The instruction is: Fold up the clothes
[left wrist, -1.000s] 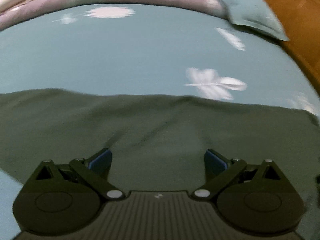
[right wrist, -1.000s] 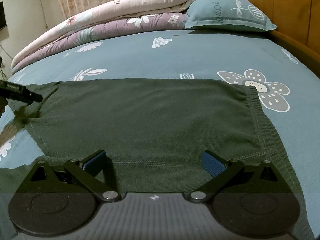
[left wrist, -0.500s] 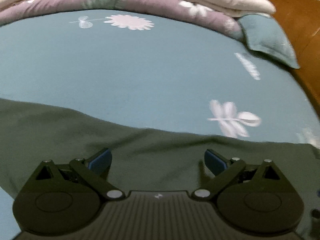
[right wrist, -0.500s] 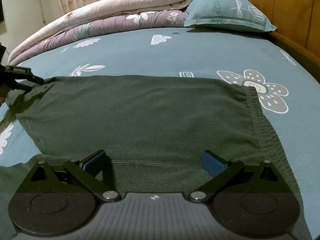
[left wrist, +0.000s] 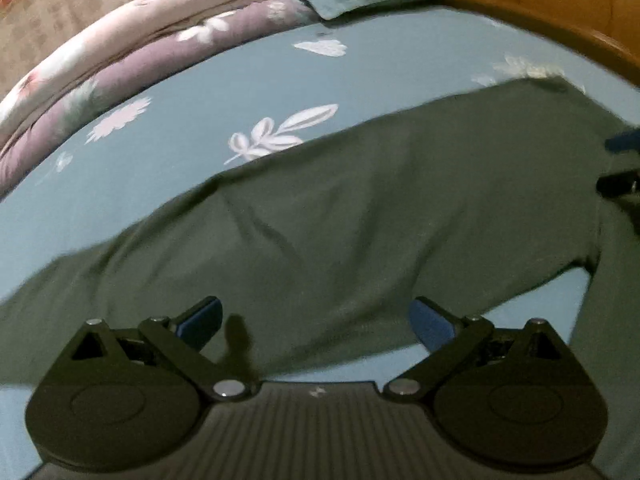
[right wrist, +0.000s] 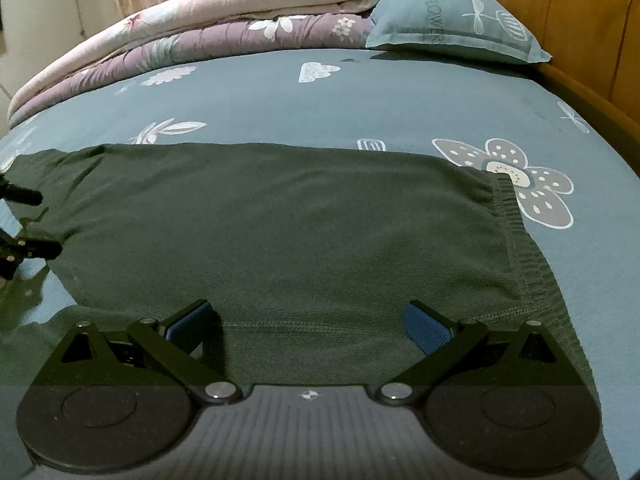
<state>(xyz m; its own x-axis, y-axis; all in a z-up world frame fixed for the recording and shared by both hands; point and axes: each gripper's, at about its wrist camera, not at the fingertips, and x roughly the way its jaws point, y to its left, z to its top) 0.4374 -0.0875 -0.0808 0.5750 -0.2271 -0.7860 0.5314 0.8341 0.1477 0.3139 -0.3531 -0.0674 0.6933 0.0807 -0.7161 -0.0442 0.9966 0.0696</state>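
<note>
Dark green trousers (right wrist: 280,220) lie flat on the bed, their elastic waistband (right wrist: 520,248) to the right. My right gripper (right wrist: 308,320) hovers open over the near hem, nothing between its blue pads. In the left wrist view the trousers (left wrist: 360,208) run slantwise from lower left to upper right. My left gripper (left wrist: 316,320) stands open just above the cloth at its near edge, holding nothing. Each gripper shows in the other's view: the left gripper (right wrist: 28,222) at the trousers' left end, the right gripper (left wrist: 620,164) at the far right edge.
A teal bedsheet (right wrist: 360,96) with white flower prints covers the mattress. A folded purple and cream quilt (right wrist: 200,36) and a teal pillow (right wrist: 452,24) lie at the back. A wooden headboard (right wrist: 580,20) runs along the right side.
The left wrist view has swung round to the right, so the trousers now slant across it and the right gripper shows at its edge. The right gripper has hardly moved.
</note>
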